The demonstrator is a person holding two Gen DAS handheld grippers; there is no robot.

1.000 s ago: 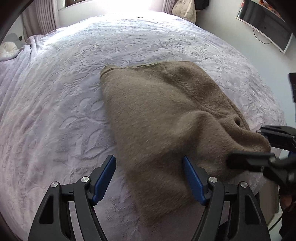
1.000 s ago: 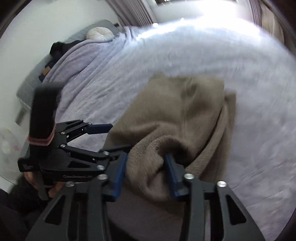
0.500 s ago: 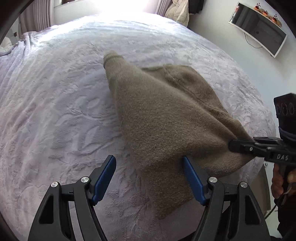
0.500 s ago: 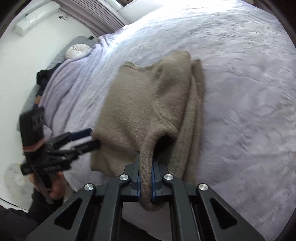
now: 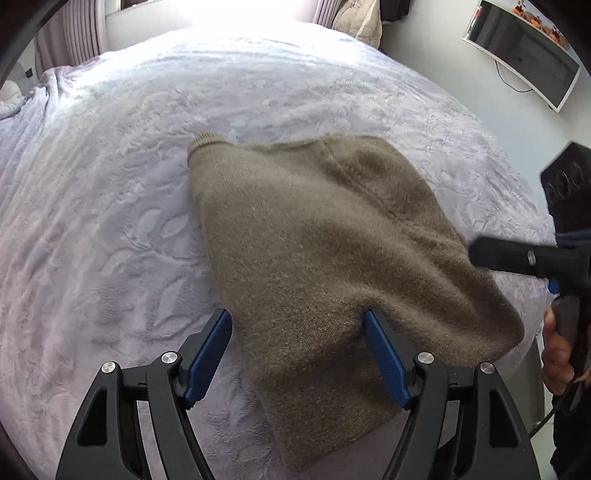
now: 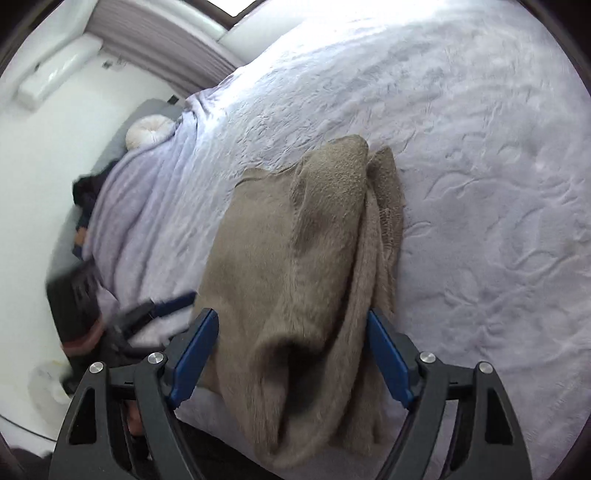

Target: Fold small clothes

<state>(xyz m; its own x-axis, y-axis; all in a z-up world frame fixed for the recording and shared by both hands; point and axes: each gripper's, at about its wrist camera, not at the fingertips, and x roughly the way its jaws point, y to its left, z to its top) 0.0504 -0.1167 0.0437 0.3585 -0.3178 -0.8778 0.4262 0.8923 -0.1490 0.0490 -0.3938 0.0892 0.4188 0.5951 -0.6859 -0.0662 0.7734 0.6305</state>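
Note:
A fuzzy brown knit garment (image 5: 314, 258) lies folded over itself on the lilac bedspread (image 5: 110, 221), one ribbed cuff pointing away. My left gripper (image 5: 299, 350) is open, its blue fingers on either side of the garment's near edge. In the right wrist view the garment (image 6: 295, 258) lies in long folds, its near end hanging over the bed edge. My right gripper (image 6: 291, 350) is open around that end, holding nothing. The right gripper shows at the right of the left wrist view (image 5: 517, 254). The left gripper shows blurred at the lower left of the right wrist view (image 6: 147, 314).
The bed edge runs close below the garment in both views. A wall-mounted screen (image 5: 524, 51) is at the upper right. A round white cushion (image 6: 149, 129) and dark clothes (image 6: 88, 192) lie at the head of the bed. A radiator (image 5: 77, 33) stands by the window.
My right gripper was shut on the garment's near edge half a second ago and is open now; the cloth has dropped onto the bed. My left gripper stayed open by the edge.

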